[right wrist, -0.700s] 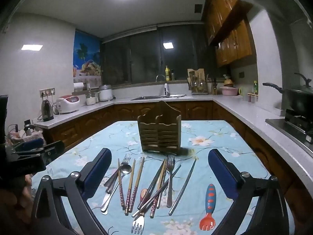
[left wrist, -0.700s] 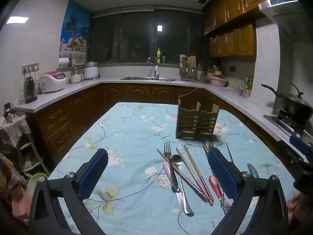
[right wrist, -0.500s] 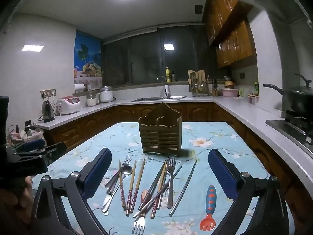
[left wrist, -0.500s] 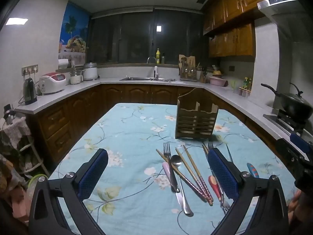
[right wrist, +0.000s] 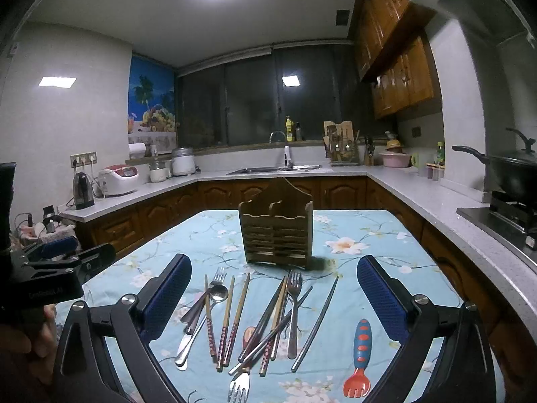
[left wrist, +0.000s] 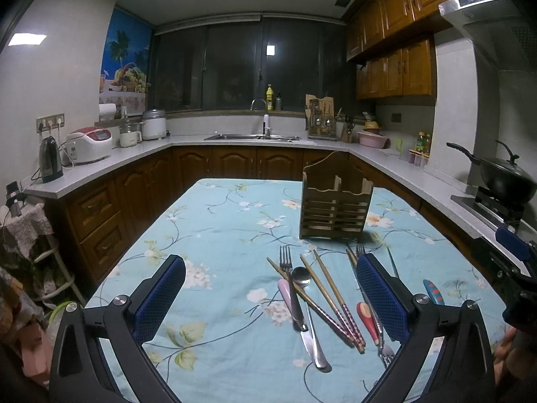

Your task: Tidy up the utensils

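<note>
A wooden utensil holder (left wrist: pixel 335 210) stands upright on the floral tablecloth; it also shows in the right wrist view (right wrist: pixel 277 231). In front of it lie loose forks (right wrist: pixel 294 302), a spoon (left wrist: pixel 302 277), a knife, several chopsticks (right wrist: pixel 231 319) and a blue-and-orange child's fork (right wrist: pixel 360 356). My left gripper (left wrist: pixel 270 297) is open and empty, held above the table left of the pile. My right gripper (right wrist: pixel 273 297) is open and empty, above the pile's near side.
The table (left wrist: pixel 214 235) is ringed by kitchen counters with wooden cabinets. A wok (left wrist: pixel 506 181) sits on the stove at right. A kettle (left wrist: pixel 50 159) and rice cooker (left wrist: pixel 89 144) stand on the left counter. A sink (right wrist: pixel 275 169) is at the back.
Both grippers have drifted only slightly; the utensils and holder have not moved.
</note>
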A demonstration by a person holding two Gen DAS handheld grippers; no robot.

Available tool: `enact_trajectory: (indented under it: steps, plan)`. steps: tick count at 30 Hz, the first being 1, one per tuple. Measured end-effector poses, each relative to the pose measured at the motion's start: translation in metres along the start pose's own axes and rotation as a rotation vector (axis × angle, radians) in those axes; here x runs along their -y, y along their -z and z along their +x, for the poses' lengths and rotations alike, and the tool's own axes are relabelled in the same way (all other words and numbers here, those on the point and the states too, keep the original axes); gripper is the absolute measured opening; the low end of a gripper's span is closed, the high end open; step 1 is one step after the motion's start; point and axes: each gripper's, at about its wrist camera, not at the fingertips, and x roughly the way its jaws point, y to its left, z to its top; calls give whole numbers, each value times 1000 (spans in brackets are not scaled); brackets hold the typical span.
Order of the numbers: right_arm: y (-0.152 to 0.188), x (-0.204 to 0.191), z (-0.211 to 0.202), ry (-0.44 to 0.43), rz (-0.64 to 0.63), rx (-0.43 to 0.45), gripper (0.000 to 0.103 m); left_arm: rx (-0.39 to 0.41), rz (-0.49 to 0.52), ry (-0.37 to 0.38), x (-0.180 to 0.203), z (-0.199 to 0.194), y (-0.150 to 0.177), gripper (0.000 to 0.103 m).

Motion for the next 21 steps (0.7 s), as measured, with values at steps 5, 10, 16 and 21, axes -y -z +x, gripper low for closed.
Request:
enact_trajectory:
  steps: [5,10,16,21]
  plan:
    - [0,-1,2,2,-2,1,100,-5,-2,3,-4,1,-1,102]
    - [1,-3,0,1,-2,-3,100,-6,0,2,-4,2,-3,102]
    - [1,-3,1,0,0,-4,100,-9,2,1,-3,2,-4,102]
    - [2,-4,2,-1,-2,-5,100,-6,4,0,-3,2,-3,102]
